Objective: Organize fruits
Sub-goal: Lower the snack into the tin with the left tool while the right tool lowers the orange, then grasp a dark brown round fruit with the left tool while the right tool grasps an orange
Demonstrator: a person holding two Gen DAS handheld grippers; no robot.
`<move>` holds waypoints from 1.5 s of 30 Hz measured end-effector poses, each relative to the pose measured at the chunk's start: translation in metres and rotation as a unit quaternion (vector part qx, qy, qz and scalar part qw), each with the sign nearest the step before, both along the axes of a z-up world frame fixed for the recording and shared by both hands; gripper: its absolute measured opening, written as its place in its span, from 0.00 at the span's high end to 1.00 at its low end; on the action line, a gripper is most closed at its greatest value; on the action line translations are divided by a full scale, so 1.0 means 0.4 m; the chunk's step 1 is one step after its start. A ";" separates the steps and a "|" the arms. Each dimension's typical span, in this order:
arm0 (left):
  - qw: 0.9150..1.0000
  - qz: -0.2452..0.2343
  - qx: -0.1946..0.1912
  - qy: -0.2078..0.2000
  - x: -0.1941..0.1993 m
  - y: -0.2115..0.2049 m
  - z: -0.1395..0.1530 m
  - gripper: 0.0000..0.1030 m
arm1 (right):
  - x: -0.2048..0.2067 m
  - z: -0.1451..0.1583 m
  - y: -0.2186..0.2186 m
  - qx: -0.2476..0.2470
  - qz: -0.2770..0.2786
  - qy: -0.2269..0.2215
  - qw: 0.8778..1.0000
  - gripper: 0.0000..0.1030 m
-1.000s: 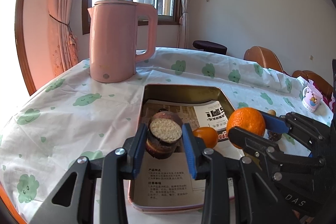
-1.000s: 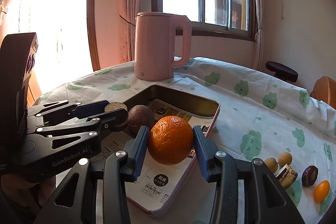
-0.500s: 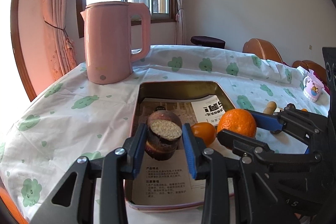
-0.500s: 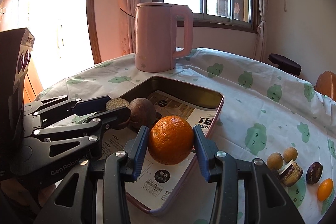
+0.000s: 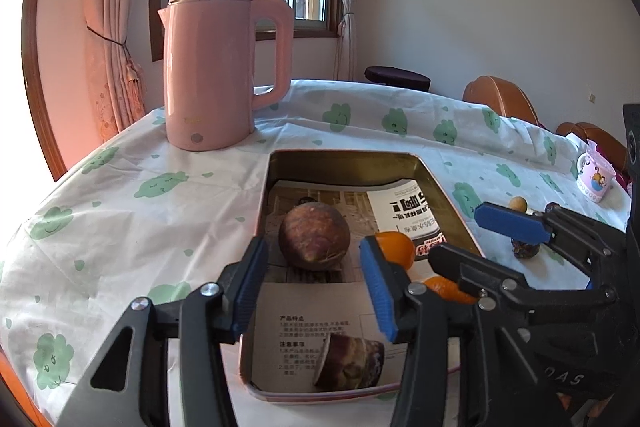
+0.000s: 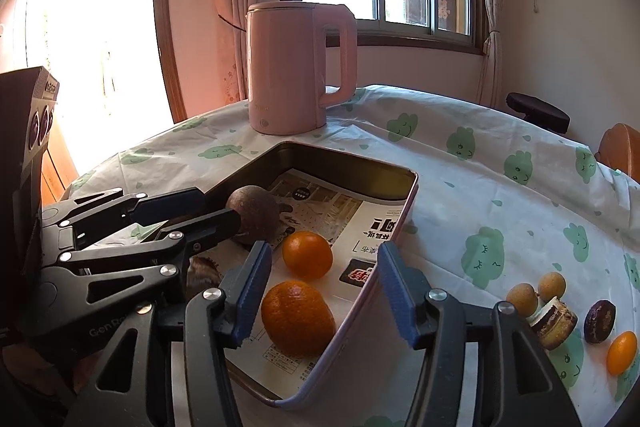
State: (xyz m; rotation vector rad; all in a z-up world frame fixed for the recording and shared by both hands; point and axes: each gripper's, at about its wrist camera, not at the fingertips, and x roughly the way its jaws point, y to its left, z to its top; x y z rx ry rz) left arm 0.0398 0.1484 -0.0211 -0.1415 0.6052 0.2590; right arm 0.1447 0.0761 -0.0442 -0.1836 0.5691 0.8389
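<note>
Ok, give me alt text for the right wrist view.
The right gripper hangs open over a large orange lying in a paper-lined tin tray, beside a smaller orange and a brown fruit. Its jaws have just been opening.

Right gripper [image 6: 324,291] up front with jaws just opened, big orange [image 6: 298,317] sitting loose between the blue pads inside the metal tray [image 6: 400,223]. Smaller orange [image 6: 307,253] just behind it, dark round fruit [image 6: 256,213] further back on the printed paper liner [image 6: 340,211]. Left gripper [image 6: 192,211] reaching in from the left, also parted. Pink kettle [image 6: 292,67] behind the tray. Off to the right on the tablecloth [image 6: 480,187]: two longans [image 6: 536,291], a cut fruit half [image 6: 554,317], a dark fruit [image 6: 599,321], a kumquat [image 6: 621,347].
</note>
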 end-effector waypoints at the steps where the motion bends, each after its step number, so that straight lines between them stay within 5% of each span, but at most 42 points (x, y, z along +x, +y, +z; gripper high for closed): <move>1: 1.000 0.002 -0.002 -0.002 -0.002 0.002 0.000 0.45 | -0.001 0.001 -0.002 0.002 -0.002 -0.001 1.000 0.42; 12: 0.999 0.014 0.004 -0.031 -0.024 0.010 0.023 0.29 | -0.009 0.018 -0.042 0.038 -0.024 -0.017 0.999 0.27; 25: 0.994 0.079 0.010 -0.074 -0.055 0.094 0.134 0.21 | 0.020 0.047 -0.191 0.066 -0.103 -0.027 0.992 0.27; 45: 0.995 -0.066 0.058 -0.052 0.092 -0.256 0.123 0.18 | 0.109 0.049 -0.589 0.072 -0.267 -0.015 0.961 0.27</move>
